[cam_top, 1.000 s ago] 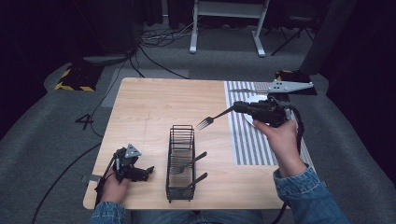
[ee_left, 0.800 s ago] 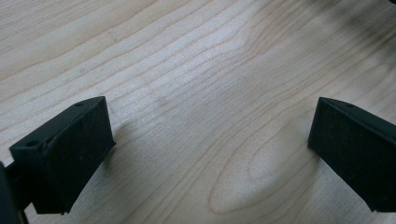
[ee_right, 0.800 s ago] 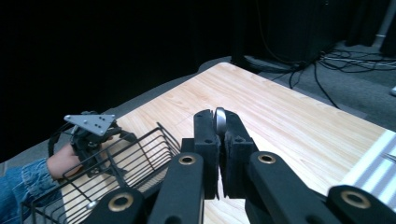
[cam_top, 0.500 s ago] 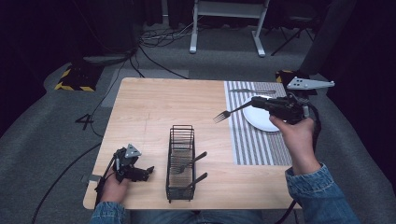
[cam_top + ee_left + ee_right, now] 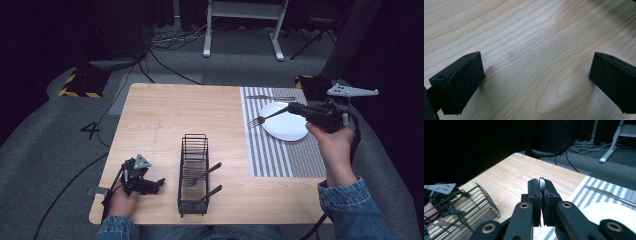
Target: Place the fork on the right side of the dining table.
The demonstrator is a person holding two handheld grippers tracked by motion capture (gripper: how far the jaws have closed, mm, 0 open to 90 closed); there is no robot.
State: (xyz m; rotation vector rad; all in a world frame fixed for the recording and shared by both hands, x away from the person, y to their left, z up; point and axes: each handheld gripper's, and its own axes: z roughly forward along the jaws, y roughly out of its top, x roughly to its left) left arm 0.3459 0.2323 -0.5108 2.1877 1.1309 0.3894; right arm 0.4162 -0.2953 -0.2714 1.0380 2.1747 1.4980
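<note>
At the near edge of the pale wood-grain surface (image 5: 165, 115), the left hand-held gripper (image 5: 150, 185) rests, jaws apart. Beside it stands a black wire basket (image 5: 194, 172). Farther, the right hand-held gripper (image 5: 295, 109) pinches a metal fork (image 5: 262, 119) above the striped placemat (image 5: 280, 155), by the round white plate (image 5: 287, 125).

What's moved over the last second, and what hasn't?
The right gripper, shut on the fork, carried it rightward from over the bare table to above the striped mat at the white plate. The left gripper, wire basket and knife stayed put.
</note>
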